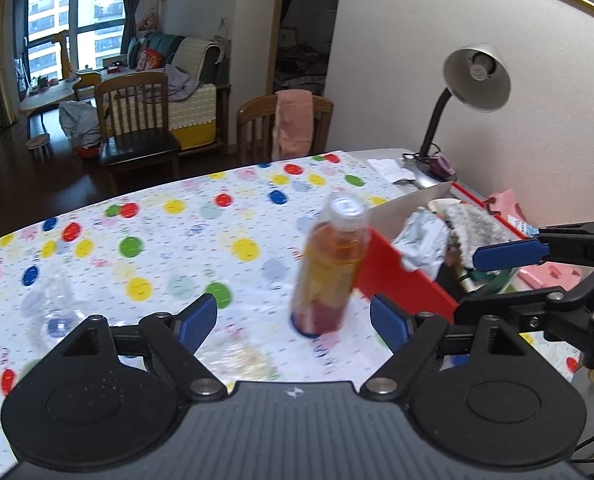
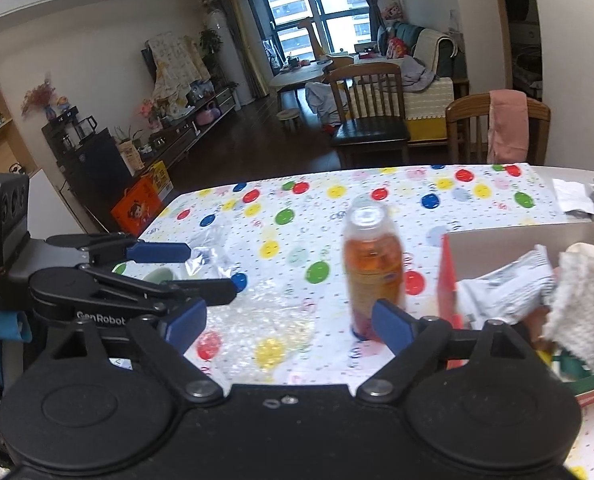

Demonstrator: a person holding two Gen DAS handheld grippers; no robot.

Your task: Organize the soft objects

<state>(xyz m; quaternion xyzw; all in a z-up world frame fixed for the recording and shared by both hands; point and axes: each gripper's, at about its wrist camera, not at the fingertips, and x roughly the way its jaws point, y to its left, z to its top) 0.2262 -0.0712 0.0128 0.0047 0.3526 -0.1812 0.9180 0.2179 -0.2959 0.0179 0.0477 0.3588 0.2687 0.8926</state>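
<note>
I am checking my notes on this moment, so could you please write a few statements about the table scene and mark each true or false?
1. The orange drink bottle stands upright on the dotted tablecloth. True.
2. The left gripper is shut on the bottle. False: its fingers are open and apart from it.
3. The red box holds a white fuzzy cloth. True.
4. The right gripper holds a cloth. False: it is open and holds nothing.
5. The desk lamp lies tipped over. False: it stands upright.
</note>
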